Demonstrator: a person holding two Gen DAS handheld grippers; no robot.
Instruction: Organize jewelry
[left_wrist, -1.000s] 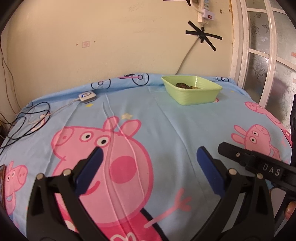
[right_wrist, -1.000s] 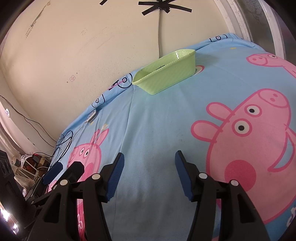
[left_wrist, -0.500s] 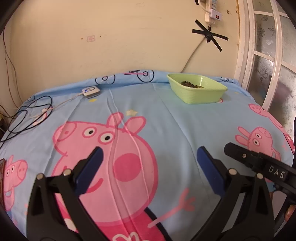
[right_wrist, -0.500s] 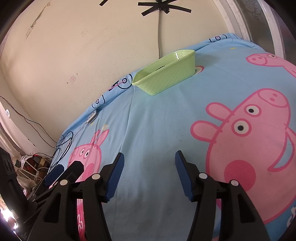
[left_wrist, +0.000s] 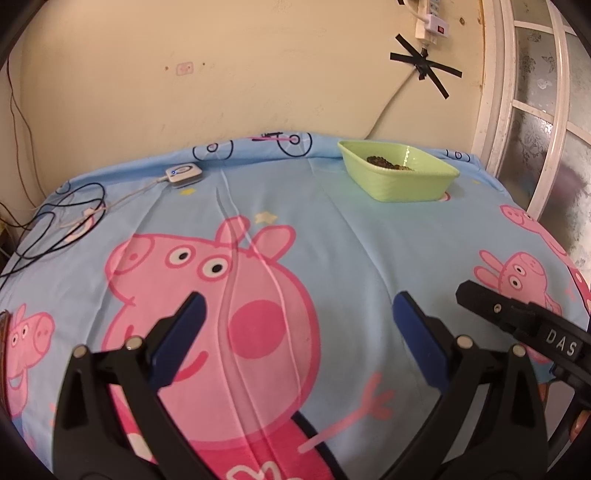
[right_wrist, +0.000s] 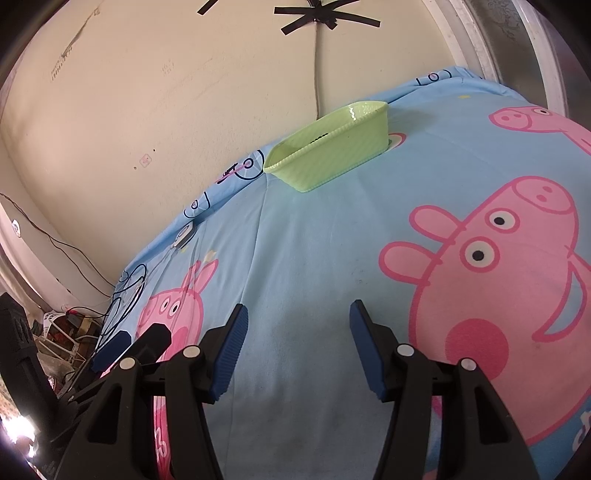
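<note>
Two claws, both empty | left wrist view: left claw (left_wrist: 297, 314) gapes wide over the sheet (left_wrist: 332, 251), aimed at the far green tray (left_wrist: 399, 177) where dark jewelry (left_wrist: 388, 162) is already gathered | right wrist view: right claw (right_wrist: 297, 319) half open, nothing between its jaws, likely waiting; tray (right_wrist: 328, 147) well apart near the wall.

Black gripper (left_wrist: 297, 317) frames, blue pads (left_wrist: 417, 334), silver screws (left_wrist: 464, 342)
</note>
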